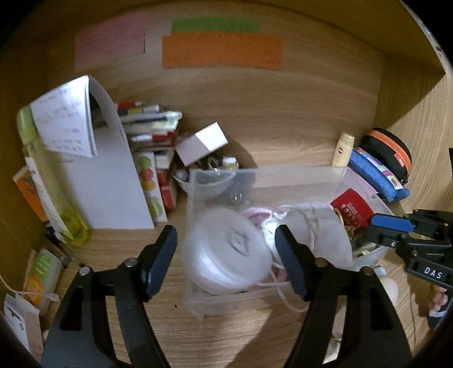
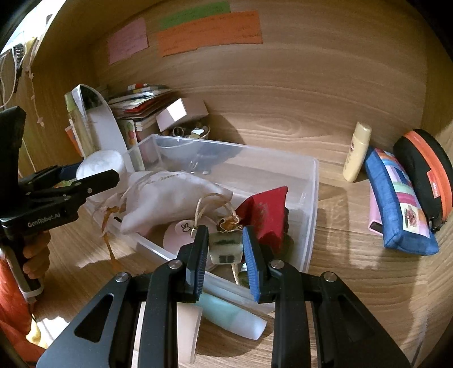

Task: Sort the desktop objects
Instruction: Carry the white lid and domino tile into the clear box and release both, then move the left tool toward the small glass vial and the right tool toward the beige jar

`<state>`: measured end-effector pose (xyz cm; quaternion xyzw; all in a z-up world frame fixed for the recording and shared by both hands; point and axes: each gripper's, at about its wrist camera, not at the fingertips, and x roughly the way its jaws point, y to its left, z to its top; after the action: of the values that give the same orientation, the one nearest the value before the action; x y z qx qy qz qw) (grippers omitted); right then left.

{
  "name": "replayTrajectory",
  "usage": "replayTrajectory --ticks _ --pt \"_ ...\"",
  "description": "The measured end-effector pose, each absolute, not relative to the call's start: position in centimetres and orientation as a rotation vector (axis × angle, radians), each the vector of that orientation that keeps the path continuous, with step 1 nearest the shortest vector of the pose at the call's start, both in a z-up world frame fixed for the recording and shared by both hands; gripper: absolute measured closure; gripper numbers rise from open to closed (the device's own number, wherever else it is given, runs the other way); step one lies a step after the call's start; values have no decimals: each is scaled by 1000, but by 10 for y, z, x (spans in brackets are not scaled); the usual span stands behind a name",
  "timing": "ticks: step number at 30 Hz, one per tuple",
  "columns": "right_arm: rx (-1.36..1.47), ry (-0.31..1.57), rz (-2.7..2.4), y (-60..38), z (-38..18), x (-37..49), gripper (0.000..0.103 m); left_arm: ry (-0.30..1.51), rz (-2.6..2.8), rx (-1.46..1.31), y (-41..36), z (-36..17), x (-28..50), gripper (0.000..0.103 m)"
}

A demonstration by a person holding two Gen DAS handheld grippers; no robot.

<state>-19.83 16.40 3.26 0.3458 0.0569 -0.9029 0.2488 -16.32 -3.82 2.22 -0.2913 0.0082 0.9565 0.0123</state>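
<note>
clear plastic bin [image 2: 308,181]: stands open on the wooden desk [image 2: 354,283], near its middle; in the left wrist view its near wall [image 1: 226,300] lies just past the left fingers.
bin contents: one white drawstring pouch [image 2: 170,198], one red pouch [image 2: 266,215], one pink round tag [image 2: 181,232], one small white-and-green house-shaped charm [image 2: 226,247], one round translucent case [image 1: 226,254] at the left end.
small bowl [image 2: 198,133]: behind the bin, holding rings and small bits too fine to name; a pale box [image 2: 181,111] leans on it.
right of the bin: one cream bottle [image 2: 356,153] upright, one blue patchwork pencil case [image 2: 396,203], one black case with orange zip [image 2: 427,172], side by side against the wall.
left of the bin: a stack of booklets and packets [image 1: 153,127], one white card stand [image 1: 107,169], one green-capped bottle [image 1: 42,169].
near edge: one mint tube [image 2: 235,314] and one roll of tape [image 2: 189,325], both just outside the bin.
wall notes: three, one pink [image 1: 110,39], one green [image 1: 215,25], one orange [image 1: 223,51].
right gripper [image 2: 225,254]: jaws drawn narrow, pads pressed on both sides of the house charm, above the bin's near right corner.
left gripper [image 1: 226,263]: jaws spread wide, nothing between them, poised over the bin's left end above the round case.
</note>
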Motion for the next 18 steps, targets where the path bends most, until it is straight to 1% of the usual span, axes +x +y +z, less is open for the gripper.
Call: replayTrajectory --ticks 1,3,5,9,16,18 --pt "937 158 -2462 164 34 -197 80 39 2999 -883 -37 24 -161 24" --pt "926 162 -2466 163 36 -195 80 56 3027 -822 -36 28 -155 12" --pt "920 163 -2468 162 38 -194 80 64 3040 -776 -35 32 -150 9" --pt "909 164 -2476 161 43 -189 80 65 3053 -726 -34 40 -141 6" --pt "903 166 -2494 163 50 -177 80 -43 3003 -672 -40 51 -122 5" --pt "901 173 -2499 164 52 -172 80 -41 3005 -659 -41 55 -114 5"
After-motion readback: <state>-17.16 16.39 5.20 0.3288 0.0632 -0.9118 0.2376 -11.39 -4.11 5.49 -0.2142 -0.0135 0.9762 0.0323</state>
